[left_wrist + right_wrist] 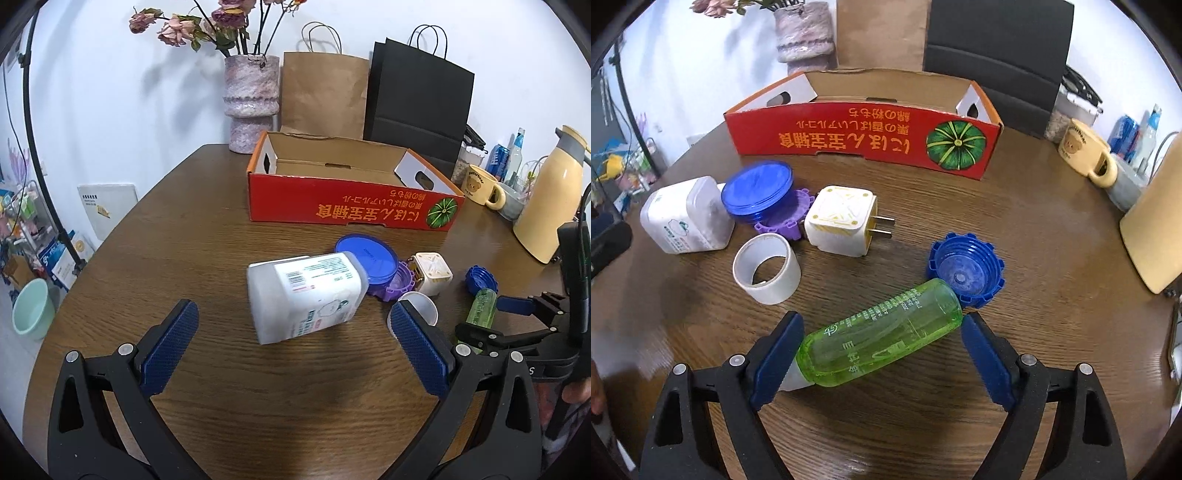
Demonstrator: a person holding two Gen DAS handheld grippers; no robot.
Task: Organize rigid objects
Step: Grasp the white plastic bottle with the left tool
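Note:
A white labelled jar [304, 295] lies on its side on the brown table, ahead of my open, empty left gripper [291, 354]. A green bottle [882, 336] lies diagonally between the open pads of my right gripper [882, 354]; the left pad is near its white cap end. Nearby lie a white ring [767, 271], a white plug adapter [842, 221], a blue lid [757, 190] on a purple gear piece [790, 221], and a blue ridged cap [966, 271]. A red open cardboard box [864, 142] stands behind them; it shows in the left wrist view [351, 206] too.
At the back stand a pink vase with dried flowers [251, 103], a brown paper bag [321, 96] and a black bag [417, 99]. A bear mug [480, 186] and a cream thermos [550, 199] stand at the right.

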